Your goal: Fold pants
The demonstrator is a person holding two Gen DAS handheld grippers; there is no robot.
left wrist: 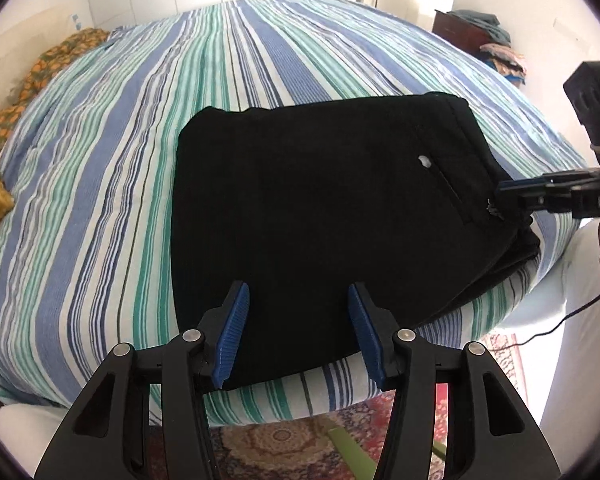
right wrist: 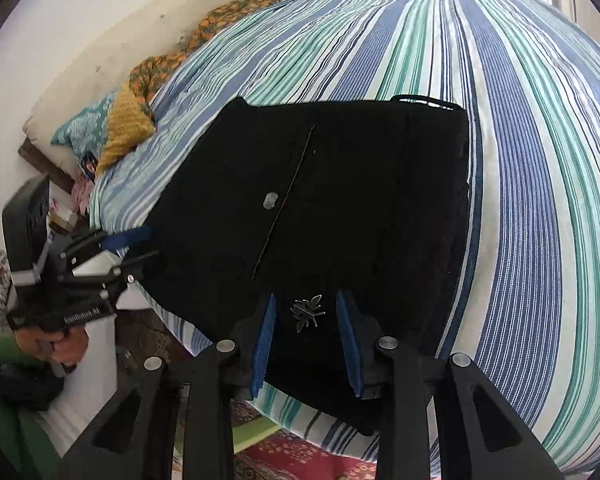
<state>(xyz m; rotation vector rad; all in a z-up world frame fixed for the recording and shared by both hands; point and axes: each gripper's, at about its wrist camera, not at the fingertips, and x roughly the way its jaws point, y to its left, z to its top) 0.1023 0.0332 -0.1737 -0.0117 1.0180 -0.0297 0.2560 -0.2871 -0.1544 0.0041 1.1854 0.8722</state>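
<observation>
Black pants [left wrist: 320, 208] lie folded into a compact rectangle at the near corner of the striped bed [left wrist: 140, 140]; a back pocket with a white button faces up. They also show in the right wrist view [right wrist: 340, 200]. My left gripper [left wrist: 298, 332] is open and empty just above the pants' near edge; it also shows at the left of the right wrist view [right wrist: 136, 246]. My right gripper [right wrist: 306, 344] is open and empty over the waistband corner by a small metal emblem [right wrist: 307, 312]; it also shows at the right edge of the left wrist view [left wrist: 500, 196].
The bed has blue, green and white stripes [right wrist: 540, 200]. Orange patterned cloth and pillows [right wrist: 132, 120] lie along its far side. A patterned red rug [left wrist: 284, 440] covers the floor below. A dark cabinet with piled clothes [left wrist: 480, 36] stands at the far right.
</observation>
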